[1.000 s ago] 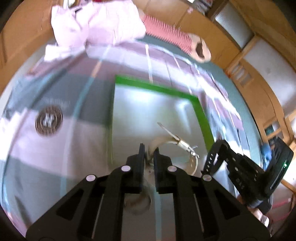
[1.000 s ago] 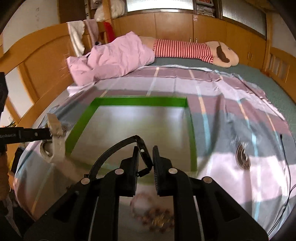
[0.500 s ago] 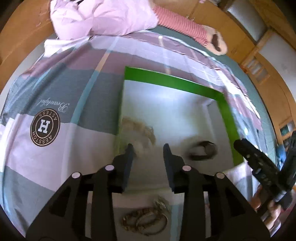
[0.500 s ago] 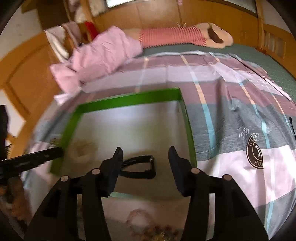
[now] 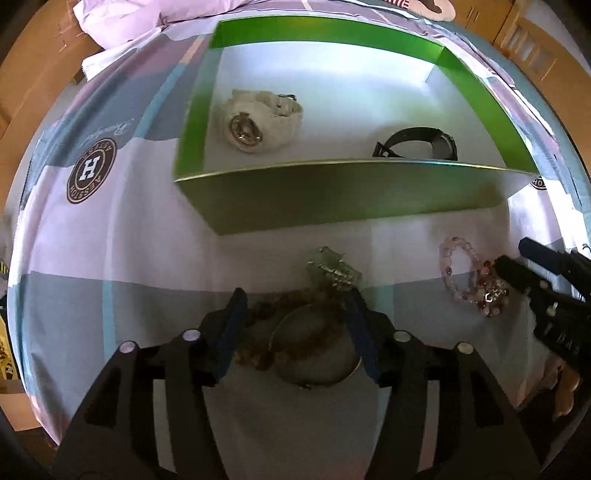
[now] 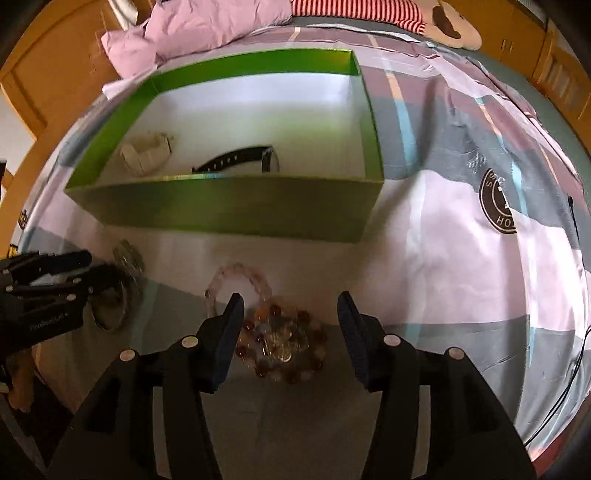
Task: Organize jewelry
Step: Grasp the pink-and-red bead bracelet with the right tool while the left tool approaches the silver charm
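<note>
A green box (image 5: 332, 206) (image 6: 221, 214) stands on the bed sheet. A white watch (image 5: 258, 122) (image 6: 147, 155) and a black watch (image 5: 417, 144) (image 6: 240, 158) lie inside it. In front of the box, my left gripper (image 5: 295, 299) (image 6: 90, 264) points down with its jaws opening. Between them lie a brown bead bracelet (image 5: 291, 332) and a silver bangle (image 5: 317, 369), not gripped. A silvery clip (image 5: 332, 269) lies just ahead. My right gripper (image 6: 291, 306) (image 5: 511, 254) is open over a pile of bead bracelets (image 6: 280, 339) (image 5: 476, 291), with a pale pink bracelet (image 6: 240, 280) ahead.
A pink quilt (image 6: 207, 26) and a striped plush toy (image 6: 406, 14) lie behind the box. Wooden bed rails (image 6: 22, 74) run along the sides. A black cable (image 6: 576, 236) crosses the sheet at the right. Round logos (image 5: 90, 171) are printed on the sheet.
Both grippers were shut on watches above the box; they let go, leaving the watches inside. Both then sank to the jewelry in front of the box with jaws spread.
</note>
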`<state>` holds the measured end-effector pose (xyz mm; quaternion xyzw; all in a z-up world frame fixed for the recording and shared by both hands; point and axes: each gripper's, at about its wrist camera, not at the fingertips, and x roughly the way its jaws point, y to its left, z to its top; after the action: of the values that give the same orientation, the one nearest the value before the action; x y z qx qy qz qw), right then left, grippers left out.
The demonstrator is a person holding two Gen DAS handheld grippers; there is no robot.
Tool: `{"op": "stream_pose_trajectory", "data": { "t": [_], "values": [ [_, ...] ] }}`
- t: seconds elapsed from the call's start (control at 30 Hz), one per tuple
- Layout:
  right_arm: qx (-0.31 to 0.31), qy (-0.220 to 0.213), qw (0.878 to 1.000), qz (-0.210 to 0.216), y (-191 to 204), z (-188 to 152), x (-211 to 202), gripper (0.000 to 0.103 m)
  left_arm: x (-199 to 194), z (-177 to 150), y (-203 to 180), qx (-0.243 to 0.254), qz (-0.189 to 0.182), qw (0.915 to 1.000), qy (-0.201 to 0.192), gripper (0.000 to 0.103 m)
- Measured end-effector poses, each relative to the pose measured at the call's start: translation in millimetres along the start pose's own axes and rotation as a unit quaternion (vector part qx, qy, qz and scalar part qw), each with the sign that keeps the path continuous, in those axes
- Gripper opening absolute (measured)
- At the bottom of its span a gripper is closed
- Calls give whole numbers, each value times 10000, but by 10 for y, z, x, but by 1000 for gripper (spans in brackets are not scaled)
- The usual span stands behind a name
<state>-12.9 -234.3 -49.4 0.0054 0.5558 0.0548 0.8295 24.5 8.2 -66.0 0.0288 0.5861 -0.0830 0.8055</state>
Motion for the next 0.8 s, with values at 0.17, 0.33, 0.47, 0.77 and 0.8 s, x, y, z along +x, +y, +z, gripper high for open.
{"op": "stream_pose_trajectory", "data": {
  "t": [0.17, 0.33, 0.47, 0.77, 0.8],
  "values": [
    [21, 174, 9998, 58, -32, -93, 49, 61, -17, -3, 23, 1, -8, 10000, -9, 64],
    [251, 386, 9989, 80, -148, -196, 124, 61, -17, 13, 73, -72, -19, 9999, 81, 64],
    [355, 375, 9983, 252, -260, -169, 26, 61, -47, 17, 87, -75, -46, 9999, 65, 67],
    [-177, 566, 9976, -346, -157, -293, 125, 52, -59, -8, 40, 4, 7, 10000, 92, 68],
    [-263, 542, 9974, -394, -111, -302, 132, 47, -56, -10, 25, 20, 11, 10000, 91, 68]
  ]
}}
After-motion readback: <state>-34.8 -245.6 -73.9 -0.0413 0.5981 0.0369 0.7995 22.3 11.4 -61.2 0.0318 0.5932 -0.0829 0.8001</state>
